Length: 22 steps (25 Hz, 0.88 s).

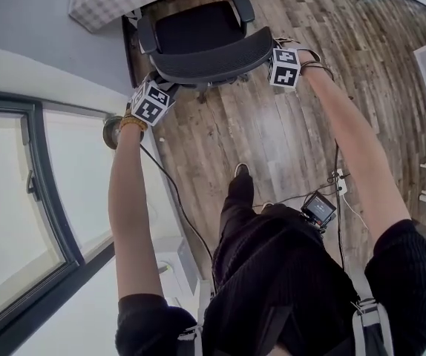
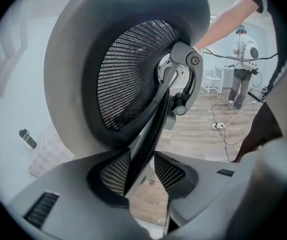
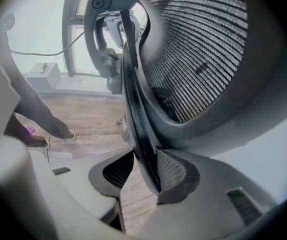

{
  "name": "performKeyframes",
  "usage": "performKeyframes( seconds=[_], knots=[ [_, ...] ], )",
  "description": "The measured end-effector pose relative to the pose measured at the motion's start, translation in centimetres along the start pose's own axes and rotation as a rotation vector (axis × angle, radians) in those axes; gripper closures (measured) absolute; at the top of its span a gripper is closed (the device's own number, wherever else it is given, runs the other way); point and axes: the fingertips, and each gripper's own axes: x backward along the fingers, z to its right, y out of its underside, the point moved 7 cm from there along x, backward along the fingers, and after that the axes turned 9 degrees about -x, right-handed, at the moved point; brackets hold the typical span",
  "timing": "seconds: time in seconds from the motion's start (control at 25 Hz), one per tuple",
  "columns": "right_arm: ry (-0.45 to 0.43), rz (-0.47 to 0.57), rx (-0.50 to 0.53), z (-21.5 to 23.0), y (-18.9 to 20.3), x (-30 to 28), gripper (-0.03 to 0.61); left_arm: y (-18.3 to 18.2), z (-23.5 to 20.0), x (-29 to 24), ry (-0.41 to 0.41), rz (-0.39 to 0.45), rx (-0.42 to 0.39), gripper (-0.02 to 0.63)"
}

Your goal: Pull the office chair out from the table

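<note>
Wood-plank floor (image 1: 272, 139) fills the frame's centre and right. An office chair (image 1: 198, 32) stands on it at top centre, a shoe (image 1: 241, 171) mid-frame, a white power strip (image 1: 341, 178) at right.

Head view: from above, steeply down onto chair back (image 1: 213, 61) and floor (image 1: 272, 147). Gripper views: each very close, looking along left fingers (image 2: 68, 184) / right fingers (image 3: 208, 219), chair back's rim between them. Shared: chair back, floor.

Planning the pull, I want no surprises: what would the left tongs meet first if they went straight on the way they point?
The office chair's backrest: it is already clamped between the left tongs, so any advance would likely press straight into it.
</note>
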Motion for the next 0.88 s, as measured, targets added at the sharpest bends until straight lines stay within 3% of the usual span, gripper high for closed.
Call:
performKeyframes(
  seconds=[0.88],
  knots=[
    [-0.006,0.014,0.005,-6.4,1.9,3.9,0.437,0.1,7.2,3.4,-0.012,0.006,0.004,0.457]
  ],
)
